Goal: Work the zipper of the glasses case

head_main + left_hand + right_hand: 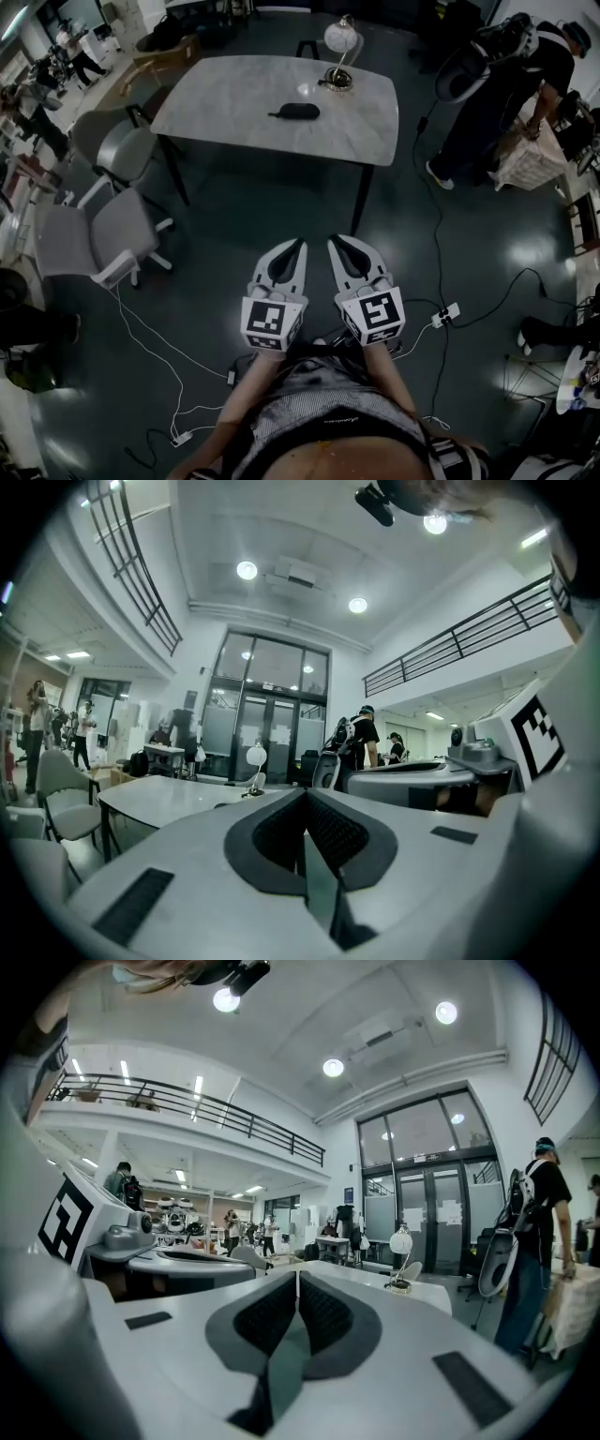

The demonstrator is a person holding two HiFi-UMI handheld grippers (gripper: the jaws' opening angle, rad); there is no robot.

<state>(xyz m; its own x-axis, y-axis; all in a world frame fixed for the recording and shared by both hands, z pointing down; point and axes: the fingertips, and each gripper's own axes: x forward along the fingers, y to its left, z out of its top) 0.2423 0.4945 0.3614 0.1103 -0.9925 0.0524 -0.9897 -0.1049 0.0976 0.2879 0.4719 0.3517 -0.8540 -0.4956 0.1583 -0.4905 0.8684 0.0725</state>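
Left tongs [300, 246] & right tongs [334, 243] both closed, empty; 1 glasses case [293, 112], 1 lamp [339, 39] on table [234, 103].

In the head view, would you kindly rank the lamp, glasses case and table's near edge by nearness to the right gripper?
1. Table's near edge, straight ahead.
2. Glasses case, mid-table, slightly left.
3. Lamp, toward the far edge.

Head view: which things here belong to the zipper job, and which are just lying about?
Job: glasses case; table under it; left gripper and right gripper, both shut and empty.
Lying about: lamp; grey chairs.
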